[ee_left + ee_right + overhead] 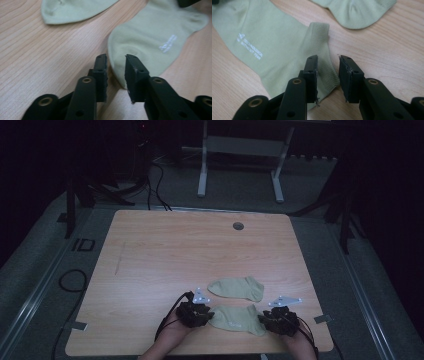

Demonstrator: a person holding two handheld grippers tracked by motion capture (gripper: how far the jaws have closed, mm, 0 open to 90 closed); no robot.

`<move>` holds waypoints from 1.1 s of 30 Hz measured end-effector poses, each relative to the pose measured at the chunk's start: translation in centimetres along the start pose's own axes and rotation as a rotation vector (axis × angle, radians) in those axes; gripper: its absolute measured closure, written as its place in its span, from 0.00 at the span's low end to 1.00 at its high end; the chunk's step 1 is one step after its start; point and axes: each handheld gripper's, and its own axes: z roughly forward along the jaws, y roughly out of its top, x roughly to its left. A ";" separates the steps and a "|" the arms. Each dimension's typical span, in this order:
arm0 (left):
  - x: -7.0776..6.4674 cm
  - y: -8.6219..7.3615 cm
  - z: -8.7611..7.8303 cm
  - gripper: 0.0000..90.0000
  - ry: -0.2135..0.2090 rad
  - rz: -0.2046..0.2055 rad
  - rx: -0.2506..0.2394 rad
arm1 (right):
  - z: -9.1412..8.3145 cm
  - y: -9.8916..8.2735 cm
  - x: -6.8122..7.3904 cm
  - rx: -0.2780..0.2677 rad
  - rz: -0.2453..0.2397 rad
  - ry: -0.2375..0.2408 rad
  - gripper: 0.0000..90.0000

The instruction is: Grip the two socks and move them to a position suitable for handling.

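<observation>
Two pale green socks lie on the wooden table. The near sock carries small white lettering and lies flat between my two grippers. My left gripper stands at its toe end, jaws apart, with the toe's edge in the gap and no pad pressing on it. My right gripper is at the ribbed cuff end. The cuff lies between its parted jaws, loose. The far sock lies just beyond, untouched.
A round cable hole sits near the table's far edge. Both hands are close to the front edge. A white frame on legs stands on the floor behind the table, and cables run on the floor at the left.
</observation>
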 end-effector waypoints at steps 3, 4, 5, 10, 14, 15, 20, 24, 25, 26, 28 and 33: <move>-0.1 -0.1 0.3 0.86 -0.001 0.000 0.006 | 0.0 0.0 0.1 0.003 -0.011 -0.009 0.80; -0.1 0.0 0.4 0.89 -0.006 0.003 0.009 | 0.0 -0.1 0.2 0.000 -0.021 -0.017 0.84; -0.2 0.0 0.4 0.94 -0.011 0.002 0.009 | 0.0 -0.1 0.3 0.000 -0.028 -0.017 0.88; -0.8 0.2 0.4 0.99 -0.011 0.018 0.000 | -0.2 0.0 0.5 0.003 -0.027 -0.013 0.94; -0.6 0.6 -0.3 0.99 -0.028 0.004 -0.028 | -1.1 0.2 0.3 -0.022 -0.011 -0.007 0.94; -0.4 0.8 -0.5 0.99 -0.029 0.003 -0.032 | -1.3 0.4 0.2 -0.028 -0.009 -0.011 0.94; 0.1 1.5 -1.5 0.99 -0.020 -0.009 -0.066 | -2.1 1.2 -0.2 -0.057 -0.003 -0.011 0.94; 0.9 2.3 -2.2 0.99 -0.006 -0.017 -0.089 | -2.5 2.8 -1.1 -0.089 0.009 -0.022 0.94; 1.1 2.5 -2.3 0.99 0.001 -0.020 -0.098 | -2.5 2.8 -1.1 -0.089 0.009 -0.022 0.94; 1.4 2.8 -2.4 0.99 0.004 -0.023 -0.103 | -2.5 3.2 -1.4 -0.095 0.015 -0.024 0.94; 1.8 3.4 -2.5 0.99 0.020 -0.027 -0.116 | -2.5 3.9 -1.8 -0.110 0.021 -0.033 0.94; 3.0 4.8 -2.2 0.99 0.048 -0.035 -0.123 | -1.9 6.2 -2.9 -0.124 0.030 -0.070 0.94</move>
